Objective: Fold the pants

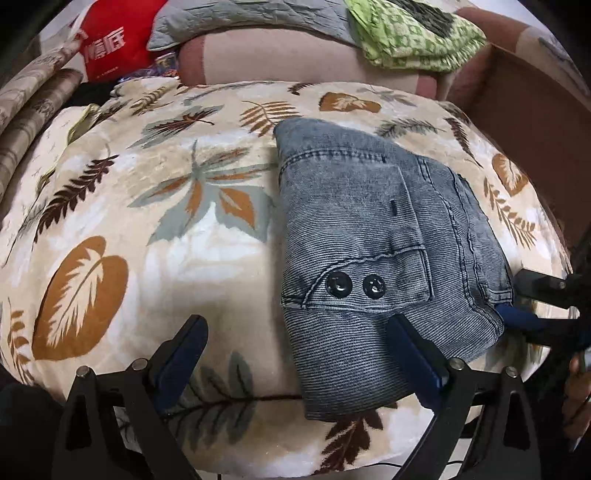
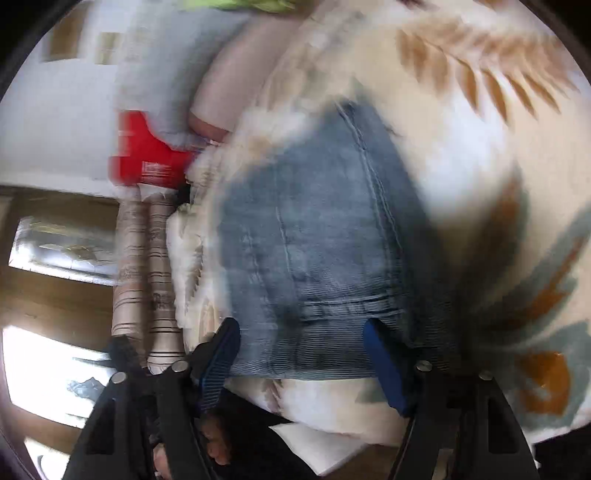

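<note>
Folded blue denim pants (image 1: pixel 384 236) with two black snap buttons lie on a leaf-patterned blanket (image 1: pixel 110 206). My left gripper (image 1: pixel 295 328) hovers open over the near edge; its right fingertip (image 1: pixel 402 328) is above the denim, its left one above the blanket. My right gripper (image 1: pixel 524 301) comes in from the right at the pants' near right corner. In the blurred, rolled right wrist view the pants (image 2: pixel 317 229) fill the middle. The right gripper (image 2: pixel 301 332) stands open there with the denim edge between its fingers, and the pads do not press on it.
Behind the blanket lie a pink cushion (image 1: pixel 295 59), a red bag (image 1: pixel 110 40), a grey quilt (image 1: pixel 229 18) and a green patterned cloth (image 1: pixel 413 37). A brown box wall (image 1: pixel 528 122) stands at the right. Rolled patterned fabric (image 1: pixel 29 110) lies at the left. A hand (image 1: pixel 576 373) shows at the right edge.
</note>
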The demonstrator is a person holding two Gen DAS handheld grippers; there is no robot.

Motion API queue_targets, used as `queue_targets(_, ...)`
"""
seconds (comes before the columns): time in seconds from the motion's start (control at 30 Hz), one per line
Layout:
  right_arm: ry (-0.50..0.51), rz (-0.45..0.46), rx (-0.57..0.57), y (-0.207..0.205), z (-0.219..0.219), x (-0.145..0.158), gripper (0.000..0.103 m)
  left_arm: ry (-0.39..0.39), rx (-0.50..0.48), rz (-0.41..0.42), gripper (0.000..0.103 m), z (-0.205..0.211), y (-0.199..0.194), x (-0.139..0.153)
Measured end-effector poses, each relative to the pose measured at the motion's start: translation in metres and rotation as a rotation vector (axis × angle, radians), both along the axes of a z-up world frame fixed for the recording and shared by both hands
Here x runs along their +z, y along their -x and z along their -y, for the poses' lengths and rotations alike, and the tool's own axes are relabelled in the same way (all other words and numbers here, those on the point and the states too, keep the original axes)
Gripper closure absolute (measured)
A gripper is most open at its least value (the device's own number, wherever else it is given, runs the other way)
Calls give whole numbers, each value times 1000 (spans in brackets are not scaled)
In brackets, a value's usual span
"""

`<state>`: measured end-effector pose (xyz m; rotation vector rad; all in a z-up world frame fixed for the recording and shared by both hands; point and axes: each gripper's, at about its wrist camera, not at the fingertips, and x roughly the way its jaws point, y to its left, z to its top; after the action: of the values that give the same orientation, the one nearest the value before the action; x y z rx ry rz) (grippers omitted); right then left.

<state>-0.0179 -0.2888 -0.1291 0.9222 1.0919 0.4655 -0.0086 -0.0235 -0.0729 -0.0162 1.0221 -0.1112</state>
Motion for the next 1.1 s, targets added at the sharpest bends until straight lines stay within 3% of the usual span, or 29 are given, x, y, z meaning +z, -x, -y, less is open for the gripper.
queue_targets(0.2,59,47,31,4,-8,10,32,-19,5,3,5,2,2,0)
queue_targets(0.63,63,51,34,10,-2,8,32,-37,0,14,5,2,6,0)
queue_targets(0.73,157,37,44,7,-9,25,32,-38,-1,15,5,1,6,-1)
queue_targets(0.8,243,89,36,4,-14,48,32,-33,1,13,5,1,5,-2)
queue_targets(0.97,309,210,87,-35,-39,97,31,-28,5,13,5,1,5,-2)
queue_targets(1.1,331,186,158,-90,-68,93,30,-23,6,11,5,0,5,-2)
